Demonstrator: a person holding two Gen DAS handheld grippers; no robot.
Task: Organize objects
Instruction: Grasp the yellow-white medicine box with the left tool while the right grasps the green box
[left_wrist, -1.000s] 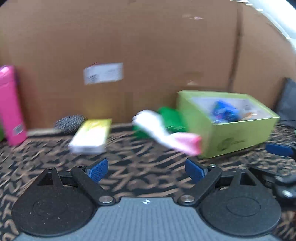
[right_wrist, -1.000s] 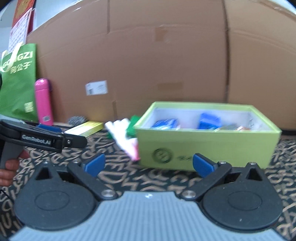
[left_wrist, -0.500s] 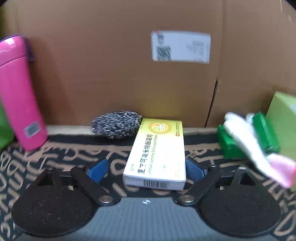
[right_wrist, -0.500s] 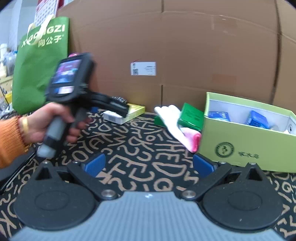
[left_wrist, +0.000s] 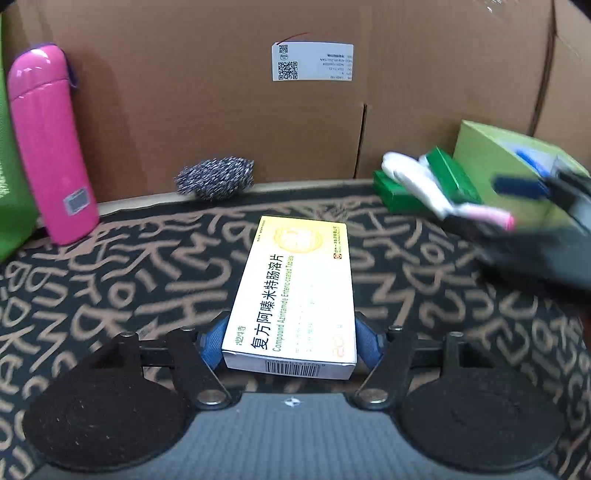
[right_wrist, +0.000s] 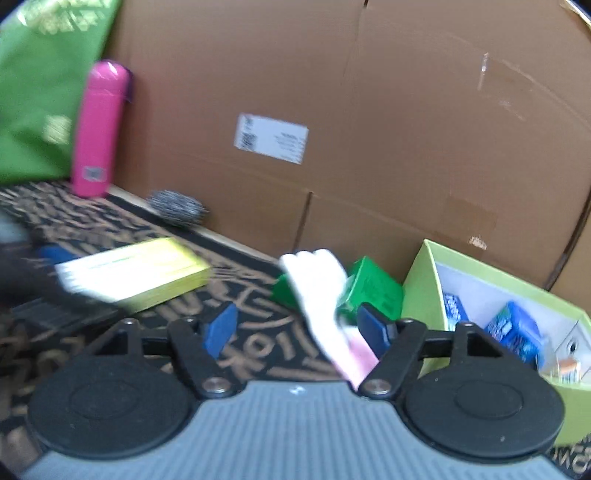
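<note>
Yellow-and-white medicine box (left_wrist: 295, 291) lies flat on the black-and-tan patterned mat (left_wrist: 110, 288), its near end sitting between the 2 blue pads of the left gripper (left_wrist: 290, 341). The pads are drawn in against both long sides of the box, approx. touching, so the tongs look clamped on it or very nearly.

Risk, as a judgement: the grip takes only the near end, so on lifting, the far end could droop or the box could twist out. Thin card may also dent under a hard squeeze.

Right gripper (right_wrist: 297, 326) has its tongs well apart, holding nothing. A white-and-pink glove (right_wrist: 325, 295) lies draped over green boxes (right_wrist: 373, 286), its pink cuff just beside the right pad; contact can't be told because of blur. Closing now might snag the glove off-centre.

Lime-green bin (right_wrist: 421, 295) stands at far right w/ blue packets inside. Pink bottle (left_wrist: 50, 147) stands far left against the cardboard wall (left_wrist: 221, 110).
</note>
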